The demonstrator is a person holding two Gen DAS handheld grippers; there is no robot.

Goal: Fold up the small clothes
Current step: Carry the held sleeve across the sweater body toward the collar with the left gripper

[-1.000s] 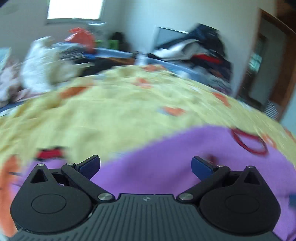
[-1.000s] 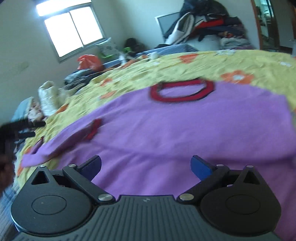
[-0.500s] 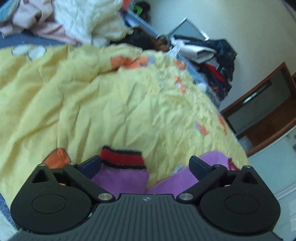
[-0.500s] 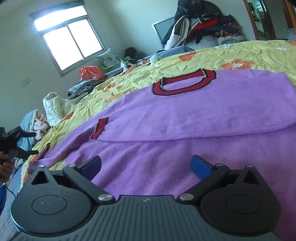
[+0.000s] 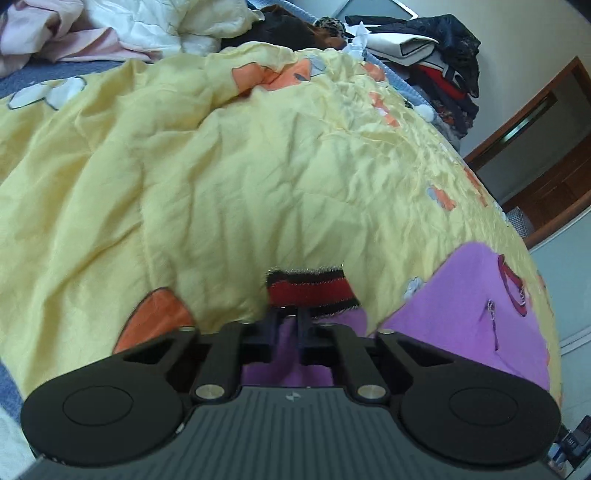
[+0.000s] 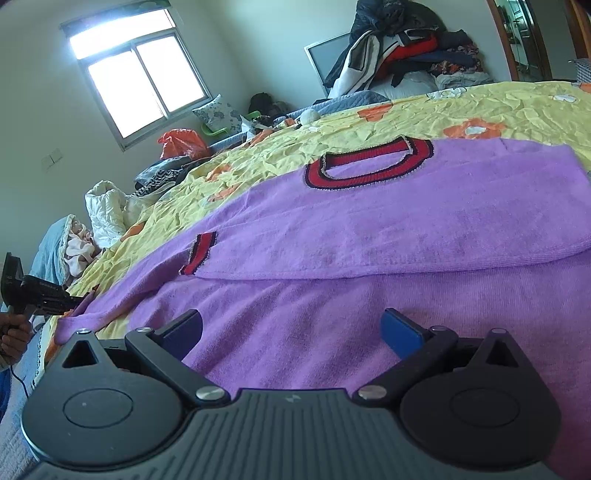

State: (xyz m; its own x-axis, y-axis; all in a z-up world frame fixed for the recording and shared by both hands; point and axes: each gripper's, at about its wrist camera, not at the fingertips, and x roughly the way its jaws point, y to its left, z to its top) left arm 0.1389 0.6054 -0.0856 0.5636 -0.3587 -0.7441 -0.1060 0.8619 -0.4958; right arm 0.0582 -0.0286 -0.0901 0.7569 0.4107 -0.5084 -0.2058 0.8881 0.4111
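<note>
A small purple sweater (image 6: 369,236) with red-and-black trim lies on a yellow flowered bedspread (image 6: 498,107). Its right sleeve is folded across the chest, its cuff (image 6: 199,253) pointing left, below the collar (image 6: 369,166). In the left wrist view my left gripper (image 5: 290,321) is shut on the left sleeve just behind its red-and-black cuff (image 5: 310,288), with the sweater body (image 5: 461,314) to the right. The same gripper (image 6: 79,301) shows at the far left of the right wrist view, held by a hand (image 6: 13,334). My right gripper (image 6: 291,328) hovers open over the sweater's lower part.
Crumpled white and pink bedding (image 5: 122,26) lies at the bed's far left. A heap of dark clothes (image 6: 406,44) is stacked against the back wall by a window (image 6: 136,85). A wooden doorway (image 5: 535,155) stands to the right. Bare bedspread (image 5: 258,166) stretches ahead of the left gripper.
My left gripper swung to the left sleeve end and went from open to shut on it behind the cuff. The right gripper stayed open over the sweater, its view rising slightly.
</note>
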